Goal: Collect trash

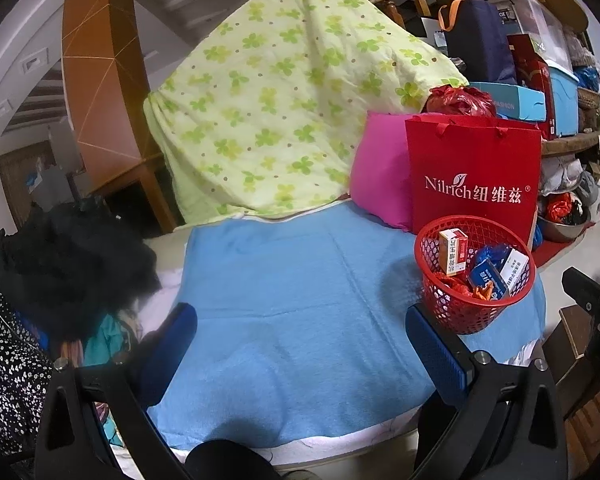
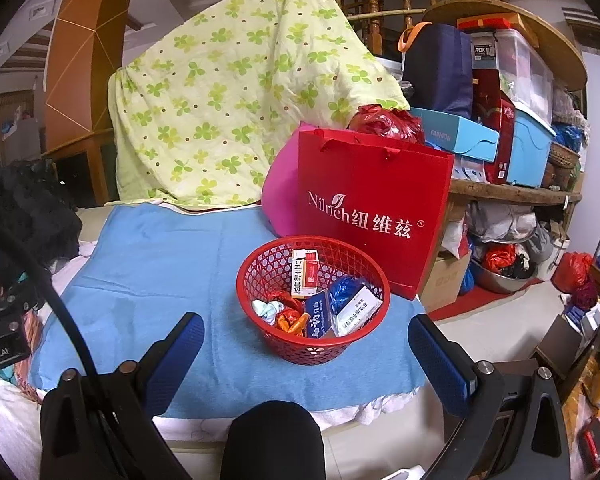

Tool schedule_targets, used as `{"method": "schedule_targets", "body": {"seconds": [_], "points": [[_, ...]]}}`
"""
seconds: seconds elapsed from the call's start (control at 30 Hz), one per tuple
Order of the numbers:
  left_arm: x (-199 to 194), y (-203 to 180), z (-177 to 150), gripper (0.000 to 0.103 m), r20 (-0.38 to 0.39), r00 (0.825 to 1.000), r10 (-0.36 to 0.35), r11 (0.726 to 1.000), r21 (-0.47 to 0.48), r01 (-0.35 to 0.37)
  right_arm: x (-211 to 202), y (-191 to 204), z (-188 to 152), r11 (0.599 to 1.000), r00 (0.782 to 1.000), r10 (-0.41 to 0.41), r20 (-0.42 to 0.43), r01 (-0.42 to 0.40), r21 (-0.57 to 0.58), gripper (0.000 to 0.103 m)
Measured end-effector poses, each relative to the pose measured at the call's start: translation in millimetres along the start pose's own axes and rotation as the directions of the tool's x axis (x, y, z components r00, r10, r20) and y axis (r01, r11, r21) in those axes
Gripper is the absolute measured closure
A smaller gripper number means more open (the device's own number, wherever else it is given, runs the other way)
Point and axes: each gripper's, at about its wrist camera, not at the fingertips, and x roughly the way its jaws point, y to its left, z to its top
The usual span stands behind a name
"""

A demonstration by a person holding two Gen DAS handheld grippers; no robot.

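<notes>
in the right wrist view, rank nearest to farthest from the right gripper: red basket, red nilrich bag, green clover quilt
1. red basket: just ahead of the right gripper, between its open fingers, on the blue towel.
2. red Nilrich bag: standing directly behind the basket, slightly to the right.
3. green clover quilt: draped at the back, up and to the left.

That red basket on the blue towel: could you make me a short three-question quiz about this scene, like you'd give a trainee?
1. True or false: the red basket is empty.
2. What stands right behind the basket? A) red paper bag B) a kettle C) a lamp
3. Fill in: both the left gripper and the right gripper are ____ and hold nothing.

Key: 1 false, it holds small boxes and wrappers; 2 A; 3 open.
</notes>
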Motion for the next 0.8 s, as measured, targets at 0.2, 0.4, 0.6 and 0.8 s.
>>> {"method": "schedule_targets", "body": {"seconds": [0.2,0.4,0.6,0.8], "points": [[-0.3,-3.6,-2.0,0.000,-0.002,1.000,-0.005,1.000,0.017,0.005,-0.9,-2.9,-0.5,1.000,1.000,-0.007,0.006,0.007,0.005,0.000],[-0.3,-2.3,-3.8,0.000,-0.006,1.000,-0.010,1.000,0.021,0.010,-0.3,-5.7,-1.0,1.000,1.000,-0.014,0.004,0.014,0.010,0.000],[-0.2,-2.3,-4.4,0.000,-0.007,1.000,-0.013,1.000,0.022,0.013,-0.2,-5.8,-1.1,1.000,1.000,-0.009,0.006,0.009,0.009,0.000],[0.2,-1.9,-5.5,0.000,-0.013,1.000,-0.017,0.999,0.028,0.017,-0.1,-5.5,-1.2,1.000,1.000,-0.005,0.002,0.005,0.004,0.000]]}}
